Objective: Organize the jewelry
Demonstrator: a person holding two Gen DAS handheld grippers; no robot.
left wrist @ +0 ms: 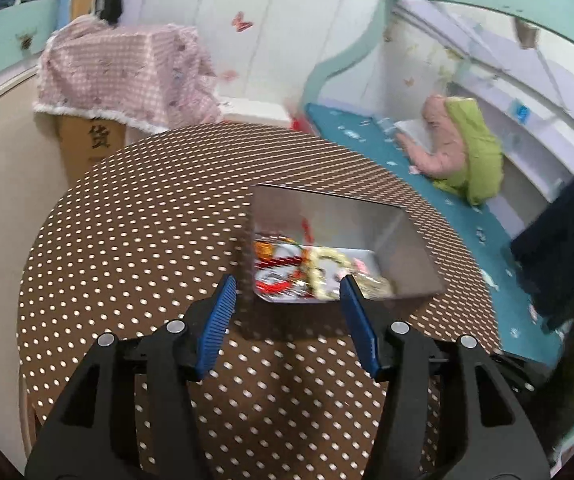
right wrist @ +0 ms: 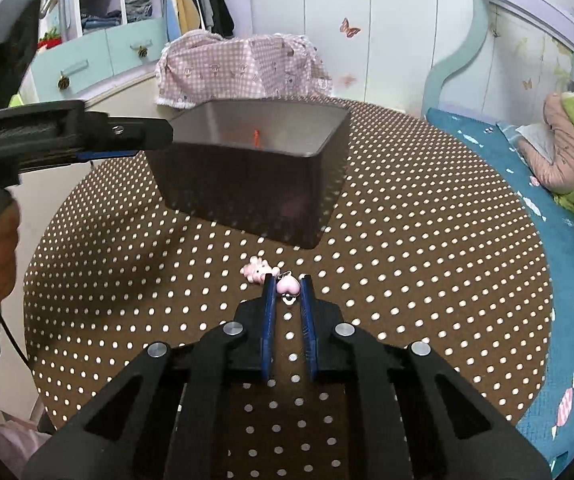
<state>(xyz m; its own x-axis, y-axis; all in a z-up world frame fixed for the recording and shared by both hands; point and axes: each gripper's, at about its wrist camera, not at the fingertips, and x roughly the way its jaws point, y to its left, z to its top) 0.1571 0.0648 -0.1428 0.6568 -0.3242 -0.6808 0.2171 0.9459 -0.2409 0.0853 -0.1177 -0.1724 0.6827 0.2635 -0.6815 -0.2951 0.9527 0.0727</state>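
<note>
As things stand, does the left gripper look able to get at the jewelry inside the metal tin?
Probably yes: the left gripper is open at the metal tin, whose top is uncovered above the jewelry.

Only legible text I see: one black Chinese character, 货, printed on the cardboard box point(left wrist: 91, 148) under the pink checked cloth point(left wrist: 123, 76).

Both handheld grippers are matte black plastic: the left gripper point(left wrist: 289, 292) and right gripper point(right wrist: 287, 286) each have ribbed blue finger pads point(left wrist: 221, 320) and round silver pivot screws point(right wrist: 234, 328). A thin black cable point(right wrist: 15, 344) trails off the left one's handle.
</note>
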